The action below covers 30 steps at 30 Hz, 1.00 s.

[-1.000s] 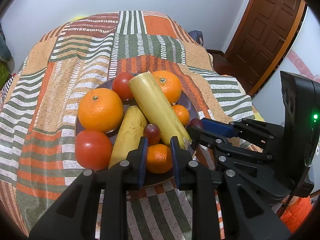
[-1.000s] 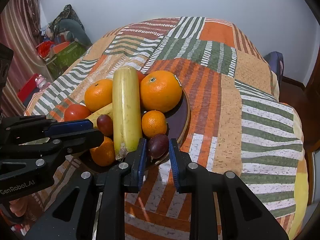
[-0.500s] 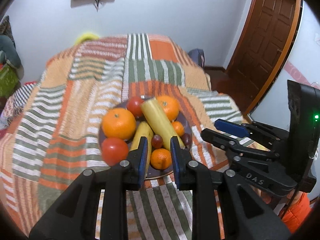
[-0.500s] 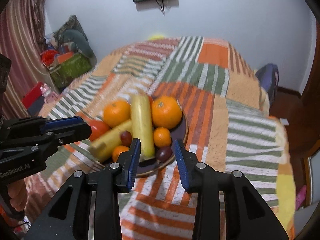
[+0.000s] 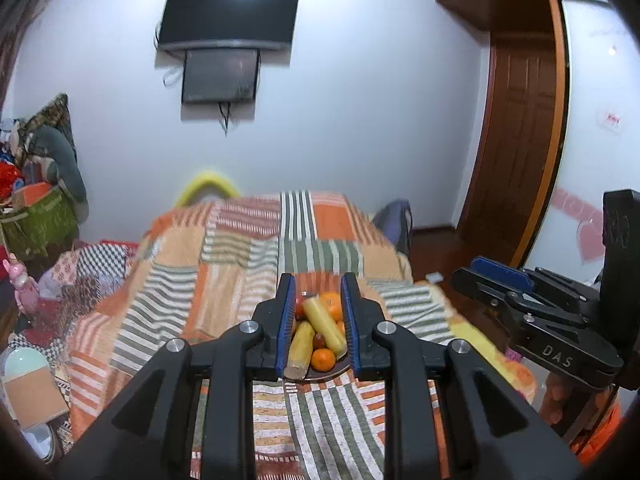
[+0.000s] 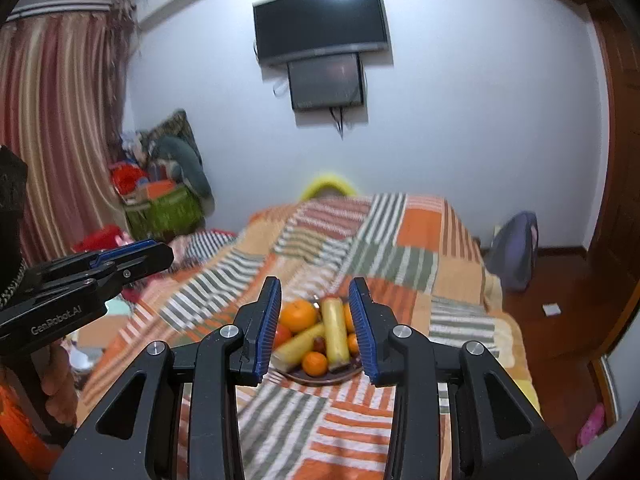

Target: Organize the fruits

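Note:
A dark plate (image 6: 320, 380) of fruit rests on the striped patchwork bed cover (image 6: 400, 256). It holds a large orange (image 6: 298, 315), two long yellow fruits (image 6: 335, 328), a tomato (image 6: 282, 335), small oranges (image 6: 314, 362) and a dark plum. My right gripper (image 6: 315, 284) hangs high above and well back from the plate, its jaws apart and empty. My left gripper (image 5: 317, 280) is equally far back, jaws narrowed to shut with nothing held; the plate (image 5: 320, 376) shows through the gap. Each gripper appears at the edge of the other's view, held by a hand.
A television (image 6: 322, 24) hangs on the far white wall. A brown door (image 5: 516, 160) stands at the right, with a bag (image 6: 516, 248) beside the bed. Piled clutter and a green box (image 6: 164, 208) sit by the striped curtain at the left.
Both grippers have risen and pulled back from the plate, which now looks small and distant. The right jaws have spread wider; the left jaws stayed the same.

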### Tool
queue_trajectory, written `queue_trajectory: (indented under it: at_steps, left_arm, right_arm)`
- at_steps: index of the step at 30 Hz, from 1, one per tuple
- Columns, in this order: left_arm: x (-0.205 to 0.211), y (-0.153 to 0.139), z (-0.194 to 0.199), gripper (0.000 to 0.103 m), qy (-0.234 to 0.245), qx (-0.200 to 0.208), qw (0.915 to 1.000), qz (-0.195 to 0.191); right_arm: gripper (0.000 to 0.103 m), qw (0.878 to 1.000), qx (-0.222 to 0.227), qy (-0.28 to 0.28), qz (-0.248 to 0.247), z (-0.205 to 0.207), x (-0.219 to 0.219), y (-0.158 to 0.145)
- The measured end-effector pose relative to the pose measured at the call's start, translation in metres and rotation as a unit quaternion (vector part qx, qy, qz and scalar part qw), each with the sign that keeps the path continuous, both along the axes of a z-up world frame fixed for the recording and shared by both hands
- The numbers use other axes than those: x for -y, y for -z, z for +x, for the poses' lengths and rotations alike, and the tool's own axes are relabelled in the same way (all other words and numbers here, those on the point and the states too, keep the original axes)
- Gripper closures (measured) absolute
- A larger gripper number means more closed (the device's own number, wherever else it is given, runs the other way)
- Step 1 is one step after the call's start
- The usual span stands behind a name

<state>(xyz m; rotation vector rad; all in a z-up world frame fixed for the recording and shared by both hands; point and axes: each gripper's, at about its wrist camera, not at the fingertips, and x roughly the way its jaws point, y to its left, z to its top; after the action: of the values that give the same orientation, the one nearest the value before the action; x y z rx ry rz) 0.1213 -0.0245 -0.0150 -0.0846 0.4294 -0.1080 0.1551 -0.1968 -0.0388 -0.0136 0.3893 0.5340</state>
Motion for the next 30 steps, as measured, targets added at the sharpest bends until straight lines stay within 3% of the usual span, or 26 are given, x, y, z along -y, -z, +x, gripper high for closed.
queue_trajectory:
  at_steps: [3,7,11,16,17,24,30]
  left_arm:
    - [0.000,-0.017,-0.029,0.078,-0.008,0.029,0.9995,0.003]
    - [0.004,-0.030,-0.060,0.058,-0.021,0.065,0.9976,0.016]
    - [0.007,-0.036,-0.081,0.048,-0.027,0.084,0.9958,0.023]
    - [0.011,-0.039,-0.096,0.026,-0.038,0.103,0.9934,0.031]
    - [0.012,-0.039,-0.098,0.024,-0.039,0.106,0.9931,0.031]
    - [0.009,-0.034,-0.101,0.012,-0.041,0.101,0.9937,0.027]
    - [0.004,-0.031,-0.102,0.007,-0.045,0.101,0.9937,0.022]
  right_arm:
    - [0.069,1.000,0.026,0.001,0.010,-0.024,-0.001,-0.013]
    - [0.056,0.998,0.057,0.009,0.022,-0.050,0.000,-0.022]
    - [0.051,0.997,0.076,0.021,0.022,-0.059,0.000,-0.022]
    - [0.032,0.995,0.087,0.038,0.027,-0.065,0.003,-0.021]
    - [0.031,0.995,0.088,0.040,0.027,-0.066,0.003,-0.022]
    - [0.000,0.990,0.118,0.079,0.025,-0.075,0.001,-0.023]
    - [0.000,0.989,0.123,0.082,0.016,-0.081,0.000,-0.022]
